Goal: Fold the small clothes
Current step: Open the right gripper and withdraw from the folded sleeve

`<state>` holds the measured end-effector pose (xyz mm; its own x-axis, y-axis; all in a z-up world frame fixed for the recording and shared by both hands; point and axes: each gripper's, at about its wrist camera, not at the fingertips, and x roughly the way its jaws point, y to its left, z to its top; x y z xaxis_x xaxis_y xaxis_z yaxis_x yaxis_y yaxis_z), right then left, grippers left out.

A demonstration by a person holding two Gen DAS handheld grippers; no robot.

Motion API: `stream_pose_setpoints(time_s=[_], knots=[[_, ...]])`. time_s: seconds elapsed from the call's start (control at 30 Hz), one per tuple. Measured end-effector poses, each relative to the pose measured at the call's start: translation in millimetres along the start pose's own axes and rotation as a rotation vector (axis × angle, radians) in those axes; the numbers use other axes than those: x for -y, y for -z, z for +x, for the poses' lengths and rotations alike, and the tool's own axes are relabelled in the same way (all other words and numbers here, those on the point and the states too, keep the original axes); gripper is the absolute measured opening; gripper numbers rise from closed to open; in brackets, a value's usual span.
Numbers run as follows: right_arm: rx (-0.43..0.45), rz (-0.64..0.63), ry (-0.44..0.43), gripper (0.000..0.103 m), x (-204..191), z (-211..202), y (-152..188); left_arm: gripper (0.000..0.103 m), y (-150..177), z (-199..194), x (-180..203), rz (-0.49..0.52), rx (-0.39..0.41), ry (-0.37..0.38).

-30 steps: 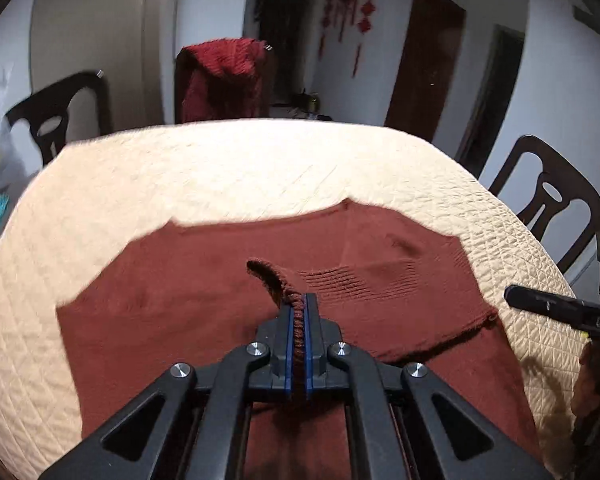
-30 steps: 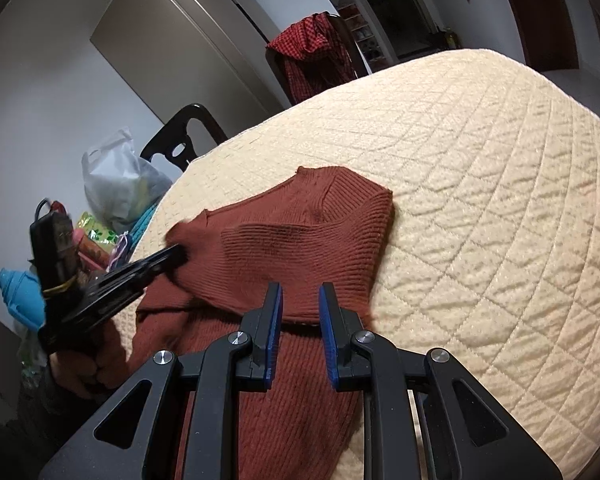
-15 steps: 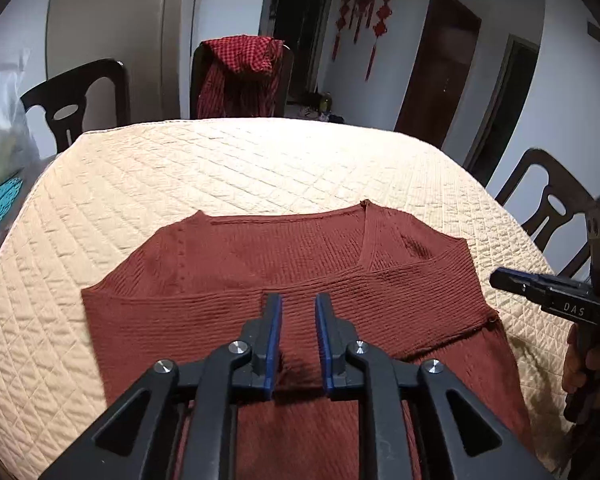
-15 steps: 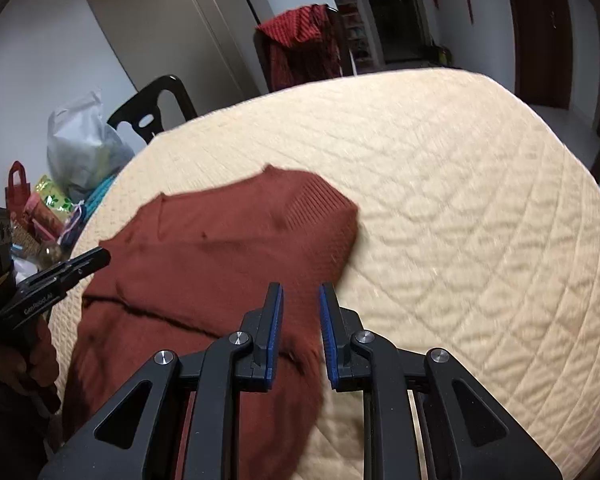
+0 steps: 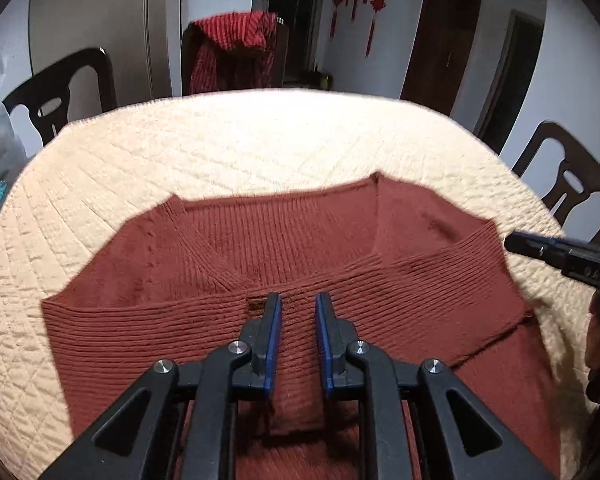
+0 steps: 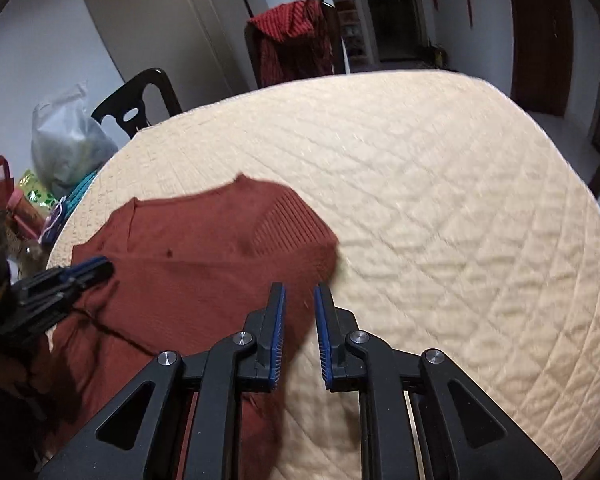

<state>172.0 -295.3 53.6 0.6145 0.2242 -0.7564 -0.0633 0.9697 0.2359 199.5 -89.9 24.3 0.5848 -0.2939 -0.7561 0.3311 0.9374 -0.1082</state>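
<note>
A rust-red knit sweater [image 5: 284, 248] lies flat on the quilted cream table cover [image 5: 236, 148], with both sleeves folded across its front. My left gripper [image 5: 297, 304] is open and empty, just above the folded sleeves at the sweater's middle. My right gripper [image 6: 299, 294] is open and empty, over the sweater's right edge [image 6: 308, 240]. The right gripper's tip shows in the left wrist view [image 5: 540, 246]. The left gripper shows in the right wrist view [image 6: 80, 272].
Dark wooden chairs [image 5: 64, 88] ring the round table; one holds a red striped garment [image 5: 236, 52]. Bags and clutter [image 6: 60, 148] stand off the table's left side. Bare quilted cover [image 6: 460, 220] stretches to the right of the sweater.
My left gripper let go of the sleeve cuff it held and opened; the sleeve now lies flat across the sweater. Both grippers pulled back and rose a little.
</note>
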Motion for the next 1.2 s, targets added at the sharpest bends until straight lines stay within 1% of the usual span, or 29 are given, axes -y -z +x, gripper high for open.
stream_pose_setpoints(time_s=[0.03,0.1,0.2,0.27,0.33,0.43,0.5,0.57,0.6,0.67,0.77,0.8,0.83,0.87,1.0,1.2], knots=[[-0.023,-0.006,-0.004,0.015,-0.3,10.0,-3.2,0.02,0.4,1.2,0.3,0.004,0.016,-0.002],[-0.059,-0.004,0.014,0.014,3.1,27.4,-3.9,0.02,-0.5,-0.8,1.9,0.011,0.014,-0.01],[-0.044,-0.015,0.009,0.014,-0.9,13.7,-0.4,0.02,5.5,-20.5,0.3,0.001,0.029,0.017],[-0.032,-0.035,-0.012,0.014,-7.4,-1.8,8.8,0.02,14.6,-35.2,-0.9,0.018,0.049,0.009],[-0.027,-0.069,-0.021,0.014,-16.6,-11.0,18.8,0.02,25.4,-44.1,-6.6,0.009,0.05,0.007],[-0.052,-0.107,-0.038,0.014,-26.3,-12.7,38.0,0.02,37.9,-38.2,-16.8,-0.007,0.017,-0.029],[-0.071,-0.121,-0.014,0.015,-25.5,-1.8,43.8,0.02,40.7,-35.4,-20.7,-0.033,0.017,-0.021],[-0.064,-0.088,-0.017,0.015,-21.3,-1.5,42.8,0.02,39.1,-41.0,-18.4,-0.039,0.014,-0.035],[-0.057,-0.078,-0.015,0.015,-21.6,-5.4,41.3,0.02,39.4,-47.0,-16.8,-0.035,0.026,-0.039],[-0.032,-0.095,-0.011,0.015,-26.0,-15.1,40.9,0.02,42.7,-59.7,-13.4,-0.021,0.047,-0.045],[-0.01,-0.109,-0.026,0.015,-34.0,-28.6,43.9,0.021,49.6,-76.0,-11.3,-0.01,0.066,-0.092],[-0.003,-0.115,-0.031,0.016,-36.9,-34.3,46.6,0.024,52.4,-81.1,-12.2,-0.017,0.07,-0.098],[0.002,-0.117,-0.036,0.02,-39.3,-37.6,48.4,0.029,56.0,-86.3,-12.8,-0.026,0.074,-0.101],[0.01,-0.123,-0.044,0.022,-42.7,-42.1,50.6,0.031,58.2,-89.6,-13.6,-0.035,0.077,-0.105],[0.033,-0.152,-0.072,0.027,-58.1,-57.3,59.8,0.032,71.6,-106.7,-14.7,-0.061,0.091,-0.11],[0.059,-0.182,-0.1,0.027,-74.2,-79.1,76.8,0.034,89.7,-132.6,-12.2,-0.074,0.131,-0.145]])
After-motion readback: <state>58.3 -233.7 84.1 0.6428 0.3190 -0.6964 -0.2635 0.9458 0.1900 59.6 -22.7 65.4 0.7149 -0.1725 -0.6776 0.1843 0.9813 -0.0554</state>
